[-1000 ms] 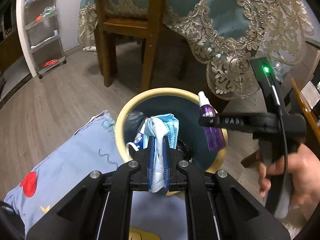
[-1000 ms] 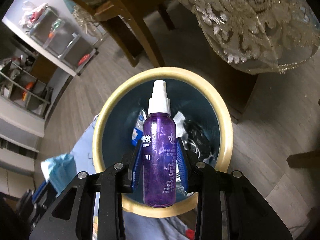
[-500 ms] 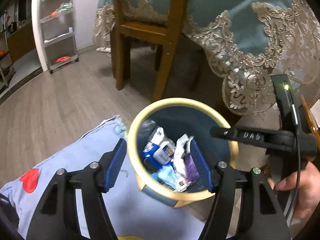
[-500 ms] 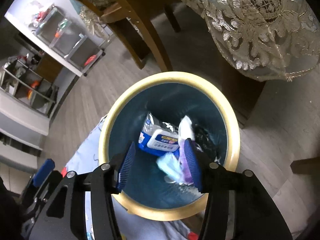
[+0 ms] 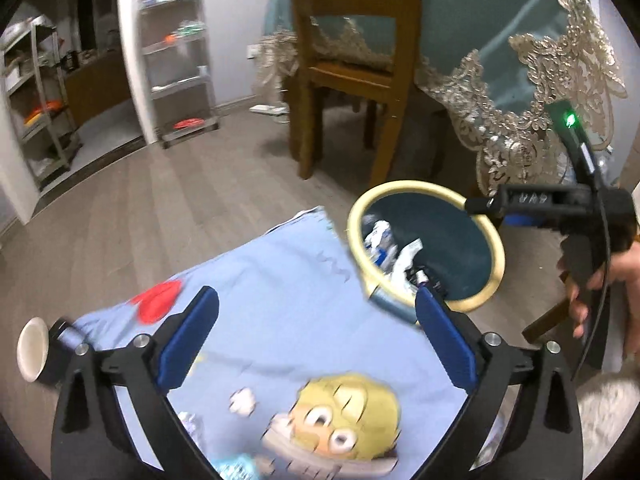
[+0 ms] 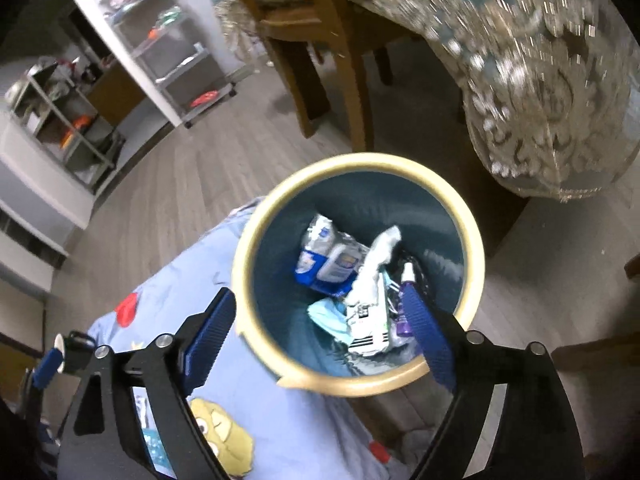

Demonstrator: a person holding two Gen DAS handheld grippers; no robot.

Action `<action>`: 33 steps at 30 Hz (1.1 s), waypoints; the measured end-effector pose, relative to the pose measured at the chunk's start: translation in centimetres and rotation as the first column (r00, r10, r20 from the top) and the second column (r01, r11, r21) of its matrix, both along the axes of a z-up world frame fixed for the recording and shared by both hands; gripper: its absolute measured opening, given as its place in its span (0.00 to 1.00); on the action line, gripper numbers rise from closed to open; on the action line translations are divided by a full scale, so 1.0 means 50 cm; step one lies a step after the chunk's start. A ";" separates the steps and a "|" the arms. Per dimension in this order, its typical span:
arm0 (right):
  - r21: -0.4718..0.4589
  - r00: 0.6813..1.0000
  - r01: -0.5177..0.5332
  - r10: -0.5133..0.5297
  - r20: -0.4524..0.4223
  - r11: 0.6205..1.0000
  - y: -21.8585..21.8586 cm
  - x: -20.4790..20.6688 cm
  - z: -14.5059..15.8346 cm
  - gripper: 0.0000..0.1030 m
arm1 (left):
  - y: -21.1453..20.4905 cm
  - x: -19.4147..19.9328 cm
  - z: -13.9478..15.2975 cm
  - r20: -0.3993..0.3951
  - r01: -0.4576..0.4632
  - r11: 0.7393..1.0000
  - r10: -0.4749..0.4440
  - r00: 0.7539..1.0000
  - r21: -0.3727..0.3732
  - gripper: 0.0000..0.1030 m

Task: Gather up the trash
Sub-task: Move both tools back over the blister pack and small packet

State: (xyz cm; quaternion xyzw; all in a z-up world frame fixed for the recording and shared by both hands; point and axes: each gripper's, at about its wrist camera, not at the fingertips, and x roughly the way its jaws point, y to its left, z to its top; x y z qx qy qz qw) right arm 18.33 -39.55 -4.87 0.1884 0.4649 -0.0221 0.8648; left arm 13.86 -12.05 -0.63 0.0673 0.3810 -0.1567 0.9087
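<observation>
A round bin (image 6: 474, 248) with a yellow rim and dark blue inside stands on the floor; it also shows in the left wrist view (image 5: 496, 248). Inside lie a purple spray bottle (image 6: 406, 280), a blue face mask (image 6: 326, 316), a blue-white packet (image 6: 328, 260) and white paper (image 6: 372, 272). My right gripper (image 6: 320, 336) is open and empty above the bin's near rim; it appears at the right of the left wrist view (image 5: 472, 205). My left gripper (image 5: 316, 336) is open and empty over a light blue cartoon cloth (image 5: 280, 280), left of the bin.
A wooden chair (image 5: 344, 72) and a table with a teal lace-edged cloth (image 5: 520, 80) stand behind the bin. Wire shelves (image 5: 176, 60) line the far wall. A white-capped tube (image 5: 34, 348) lies at the cloth's left edge. Small items (image 5: 236, 464) lie on the cloth near me.
Both grippers opened and dropped their loads into the bin: the mask from the left, the purple bottle from the right. Both have since pulled back and left, widening further.
</observation>
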 end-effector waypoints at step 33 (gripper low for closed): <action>-0.059 0.939 -0.339 0.335 -0.075 0.939 0.405 -0.143 -0.054 0.91 | 0.340 -0.186 -0.161 -0.200 -0.265 0.963 0.269 0.942 0.049 0.94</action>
